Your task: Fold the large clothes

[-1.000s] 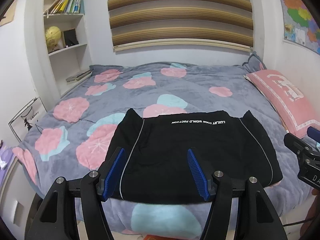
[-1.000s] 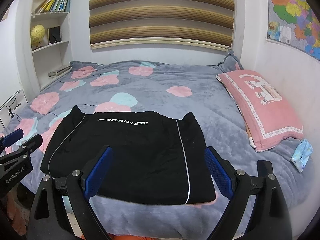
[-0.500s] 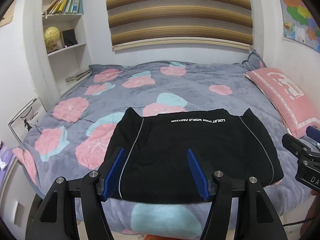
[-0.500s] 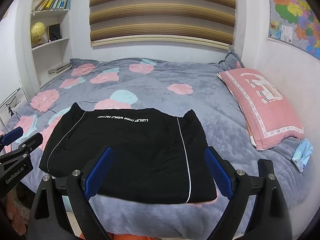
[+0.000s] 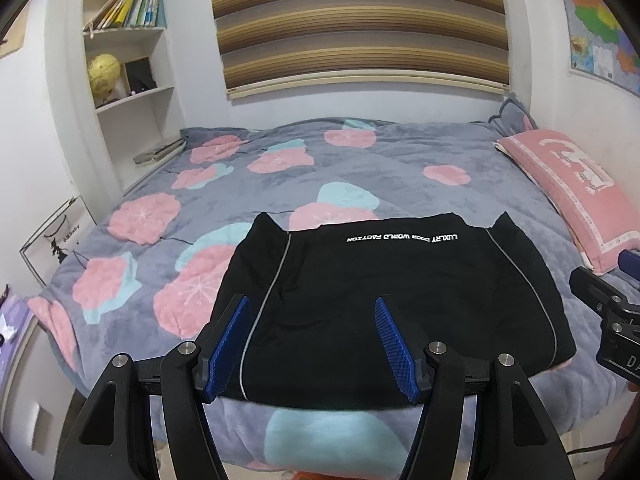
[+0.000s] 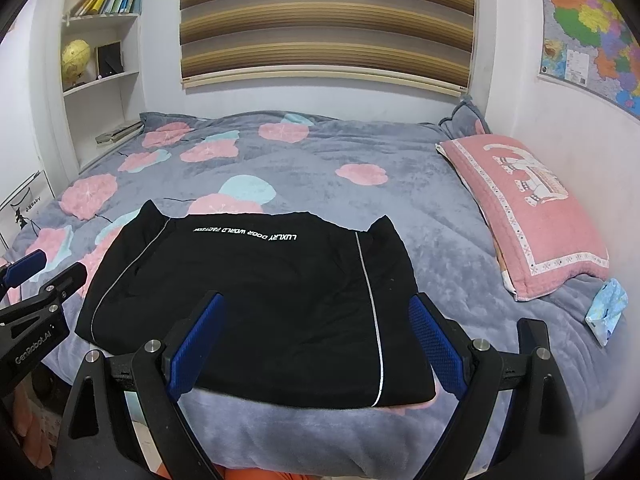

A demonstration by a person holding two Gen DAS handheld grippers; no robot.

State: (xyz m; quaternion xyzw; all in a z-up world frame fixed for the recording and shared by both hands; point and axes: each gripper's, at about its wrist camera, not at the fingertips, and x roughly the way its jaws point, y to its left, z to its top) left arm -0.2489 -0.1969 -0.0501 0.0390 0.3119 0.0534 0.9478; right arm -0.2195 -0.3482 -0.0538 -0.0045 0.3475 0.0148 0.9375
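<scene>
On the far left a white shelf unit stands against the wall, a yellow globe on one shelf and books above it; the bed begins right beside it, and its grey flowered blanket runs wide and bare toward the striped blind (plenty of flat cloth behind the garment); the bed's near edge drops away just under both tools. The left gripper hangs over that near edge, jaws released and spread, nothing between the blue pads; the right gripper does the same, jaws parted wide, holding nothing. Between them lies the black garment, folded into a flat, roughly square packet near the front edge of the bed; a thin pale piping line runs down each side, white lettering sits upside down along its far edge, and two small points stick up at the far corners; its near hem lies close to the bed's edge. To the right a strip of bare blanket, then the pink pillow against the wall, a small light blue packet just in front of it, and a map on the wall above. Against a second ago both views sit slightly higher, so the garment shows a little lower; it has not shifted on the blanket, and both pairs of jaws stay as wide as they were.
</scene>
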